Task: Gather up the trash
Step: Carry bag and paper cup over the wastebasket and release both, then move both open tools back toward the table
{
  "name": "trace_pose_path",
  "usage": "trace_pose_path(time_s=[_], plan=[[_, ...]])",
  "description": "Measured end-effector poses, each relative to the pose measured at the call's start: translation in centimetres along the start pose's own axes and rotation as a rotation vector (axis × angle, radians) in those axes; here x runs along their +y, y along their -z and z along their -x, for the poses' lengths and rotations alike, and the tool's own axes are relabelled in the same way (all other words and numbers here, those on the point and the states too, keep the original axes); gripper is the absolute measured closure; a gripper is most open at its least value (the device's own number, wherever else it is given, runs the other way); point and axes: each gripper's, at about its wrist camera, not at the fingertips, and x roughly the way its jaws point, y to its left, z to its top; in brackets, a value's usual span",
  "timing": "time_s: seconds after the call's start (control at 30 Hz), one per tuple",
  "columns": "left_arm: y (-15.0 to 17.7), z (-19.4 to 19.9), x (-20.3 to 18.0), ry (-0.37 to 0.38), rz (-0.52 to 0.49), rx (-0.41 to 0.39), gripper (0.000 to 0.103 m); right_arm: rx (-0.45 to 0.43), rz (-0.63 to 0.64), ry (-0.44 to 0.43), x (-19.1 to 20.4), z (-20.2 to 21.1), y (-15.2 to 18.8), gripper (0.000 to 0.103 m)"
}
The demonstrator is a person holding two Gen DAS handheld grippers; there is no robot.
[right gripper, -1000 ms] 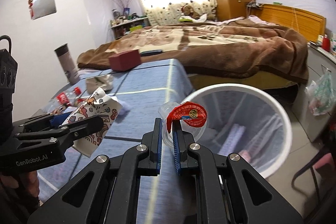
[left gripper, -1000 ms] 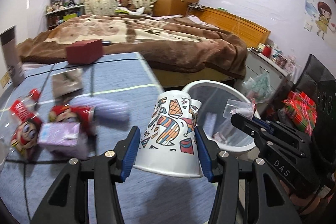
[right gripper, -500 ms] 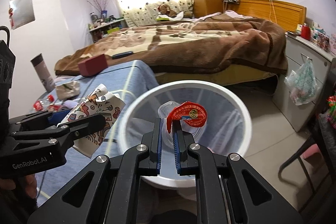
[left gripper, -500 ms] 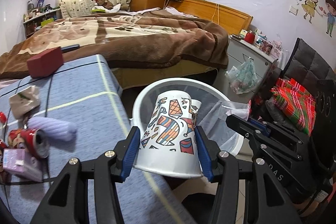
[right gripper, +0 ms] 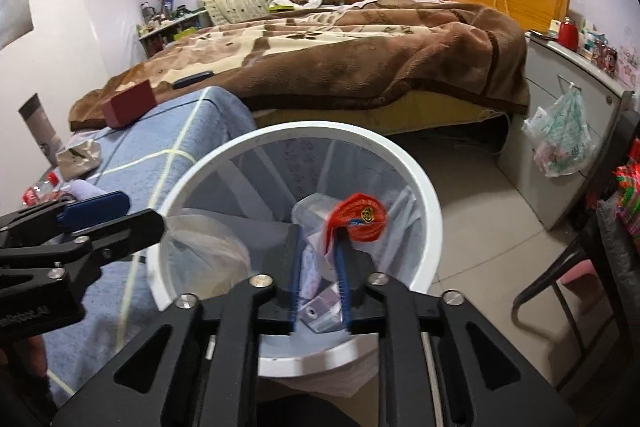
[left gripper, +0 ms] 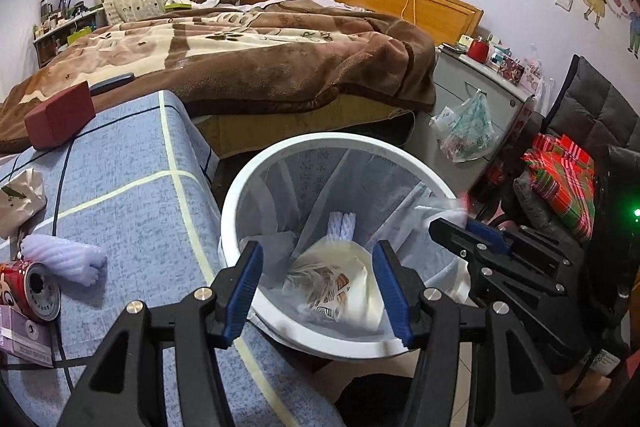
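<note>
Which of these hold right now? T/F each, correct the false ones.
1. The patterned paper cup lies inside the white bin. True.
2. The left gripper clamps the cup. False: its jaws are opening, nothing between them.
3. The red-lidded plastic cup is over the bin. True.
4. The dark red box is in the bin. False: it sits on the blue tablecloth.
5. The right gripper is fully shut. False: its jaws are opening.
</note>
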Motion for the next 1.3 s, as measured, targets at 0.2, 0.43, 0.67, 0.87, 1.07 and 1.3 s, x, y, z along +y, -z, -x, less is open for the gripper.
trace_pose_path(time_s=[0.2,0.43,0.67,0.87,1.07,1.3], plan=[[0.3,0.8,0.3,-0.002,0.010,-0.010,0.041,-0.001,0.007,0.002,0.1,0.3,0.2,0.064],[1.1,2.5,1.3,-0.015,0.028,-0.041,0.041,-0.021,-0.012,-0.016,0.5,1.1,0.4,0.064],[2.4,4.9,3.2,-0.047,0.060,-0.072,0.041,-0.062,-0.010,-0.064,2.0,2.2,0.3,0.064],[3.6,7.0,5.3,-0.088,0.097,-0.100,0.041,-0.077,0.014,-0.095,3.8,2.5,0.3,0.064],[5.1,9.4,7.7,-0.134,0.145,-0.134,0.040,-0.082,0.046,-0.139,5.9,2.8,0.6,0.064],[7.2,11.5,11.4,-0.192,0.219,-0.146,0.038,-0.076,0.105,-0.209,9.1,2.8,1.0,0.064]])
